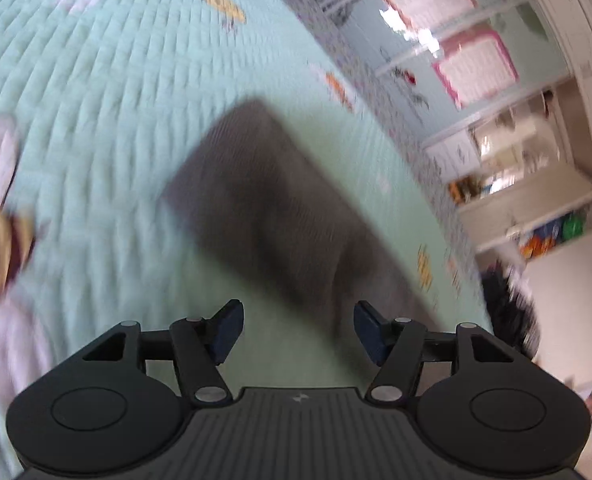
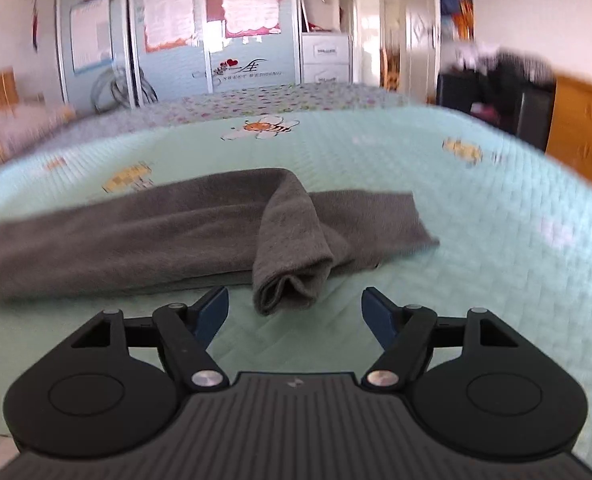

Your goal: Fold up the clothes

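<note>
A grey garment (image 2: 144,240) lies flat on the pale green quilted bedspread (image 2: 476,216), with a sleeve (image 2: 292,248) folded over toward me. My right gripper (image 2: 295,316) is open and empty, low over the bed, with the sleeve's cuff just beyond its fingertips. In the blurred left wrist view the same garment (image 1: 272,208) shows as a dark grey folded shape. My left gripper (image 1: 298,332) is open and empty, held above the garment's near edge.
A striped and white piece of clothing (image 1: 0,240) lies at the left on the bed. Wardrobe doors (image 2: 200,40) stand beyond the far edge of the bed. A wooden cabinet (image 2: 584,128) stands at the right. Pillows (image 2: 12,128) lie at the far left.
</note>
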`<state>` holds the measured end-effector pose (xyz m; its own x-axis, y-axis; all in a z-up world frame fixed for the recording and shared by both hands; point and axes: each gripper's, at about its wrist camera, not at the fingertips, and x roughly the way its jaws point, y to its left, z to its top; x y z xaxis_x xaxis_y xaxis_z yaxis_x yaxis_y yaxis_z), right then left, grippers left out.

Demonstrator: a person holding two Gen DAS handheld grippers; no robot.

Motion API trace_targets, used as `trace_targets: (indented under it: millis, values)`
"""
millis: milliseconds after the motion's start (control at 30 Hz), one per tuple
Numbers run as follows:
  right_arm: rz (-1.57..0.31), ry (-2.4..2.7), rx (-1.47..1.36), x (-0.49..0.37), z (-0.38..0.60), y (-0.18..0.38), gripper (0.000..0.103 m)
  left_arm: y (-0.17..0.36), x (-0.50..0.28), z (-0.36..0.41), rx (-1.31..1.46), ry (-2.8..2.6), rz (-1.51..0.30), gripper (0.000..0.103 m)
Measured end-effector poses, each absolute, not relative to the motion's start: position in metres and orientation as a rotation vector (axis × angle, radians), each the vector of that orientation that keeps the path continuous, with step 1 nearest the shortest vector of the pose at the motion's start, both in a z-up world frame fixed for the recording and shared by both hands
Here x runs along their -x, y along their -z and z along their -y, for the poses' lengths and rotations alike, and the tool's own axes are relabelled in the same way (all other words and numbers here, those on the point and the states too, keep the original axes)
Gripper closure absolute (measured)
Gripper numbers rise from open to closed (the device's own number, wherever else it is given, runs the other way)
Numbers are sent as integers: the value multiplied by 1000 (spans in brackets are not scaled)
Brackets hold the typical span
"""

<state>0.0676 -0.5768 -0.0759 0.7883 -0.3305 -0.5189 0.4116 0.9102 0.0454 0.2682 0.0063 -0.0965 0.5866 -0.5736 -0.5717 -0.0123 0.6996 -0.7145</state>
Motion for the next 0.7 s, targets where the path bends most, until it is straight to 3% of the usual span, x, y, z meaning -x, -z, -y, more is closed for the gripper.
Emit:
trace_targets:
  millis: [33, 67, 133, 167, 433, 533, 600, 633, 700]
  values:
    - [-523, 406, -150, -68, 578, 75, 43, 100, -260, -3, 727, 373, -892, 40]
    - [-519, 410, -141, -68, 580, 74, 64, 103, -252, -1, 716, 383, -885, 40]
    - [-509, 419, -123, -68, 582, 72, 89, 103, -242, 4, 682, 393, -858, 40]
    - [-504, 424, -114, -69, 584, 71, 91, 102, -240, 6, 667, 397, -852, 40]
    - [-443, 427, -154, -75, 637, 14, 90, 102, -237, 16, 620, 402, -838, 37]
    - [-504, 419, -255, -101, 682, -1, 86, 100, -238, 20, 613, 398, -835, 35]
    - [-542, 460, -316, -118, 714, 5, 68, 99, -239, 23, 607, 395, -832, 34]
    - [-560, 494, -346, -124, 729, 11, 50, 99, -238, 24, 607, 395, -833, 34]
    - [-592, 590, -398, -124, 744, 27, 47, 99, -236, 23, 610, 398, -833, 34]
